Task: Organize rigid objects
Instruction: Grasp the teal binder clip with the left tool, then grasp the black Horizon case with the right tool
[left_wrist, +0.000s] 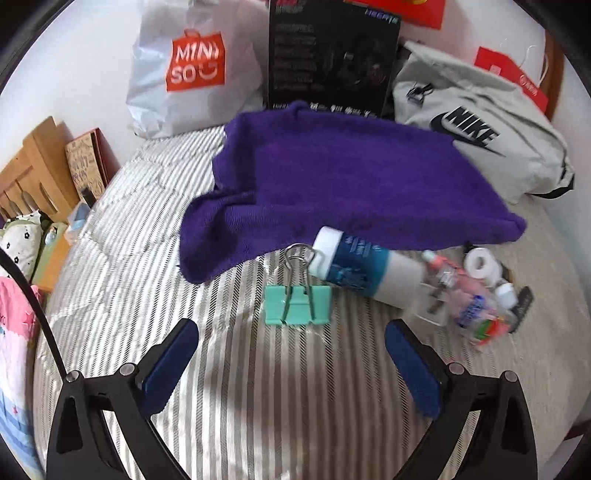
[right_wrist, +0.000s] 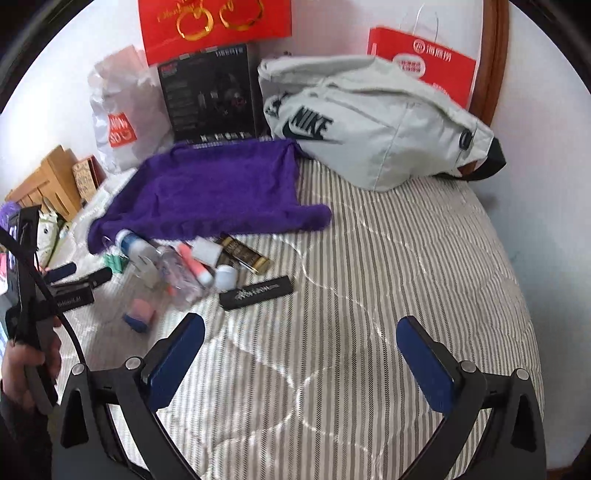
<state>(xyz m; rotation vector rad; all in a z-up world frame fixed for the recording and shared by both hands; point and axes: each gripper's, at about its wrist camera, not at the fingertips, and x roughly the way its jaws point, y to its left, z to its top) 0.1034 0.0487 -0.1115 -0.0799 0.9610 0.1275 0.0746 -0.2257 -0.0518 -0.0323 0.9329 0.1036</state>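
Left wrist view: the left gripper (left_wrist: 291, 332) hangs over the striped bedspread (left_wrist: 258, 406) with its blue-padded fingers spread wide and nothing between them. Just ahead of it a mint-green binder clip (left_wrist: 297, 304) lies flat on the bed, its wire handles pointing away toward a white and blue bottle (left_wrist: 364, 267) lying on its side. The cap end of that bottle sits at the edge of a purple towel (left_wrist: 332, 177), which is spread over the middle of the bed. To the right of the bottle a blurred clear bottle with pink contents (left_wrist: 469, 299) and a roll of white tape (left_wrist: 480, 264) lie close together.

Right wrist view: the right gripper (right_wrist: 301, 332) is likewise spread apart and holds nothing, hovering above a bare stretch of bedspread. A black rectangular case with pale lettering (right_wrist: 256, 292) lies ahead of it, near a small white cap (right_wrist: 225, 277), a black and gold tube (right_wrist: 245, 253) and a pink and blue eraser-like block (right_wrist: 138, 314). Behind the towel stand a Miniso bag (right_wrist: 118, 118), a dark product box (right_wrist: 210, 92) and a grey Nike bag (right_wrist: 369, 125).
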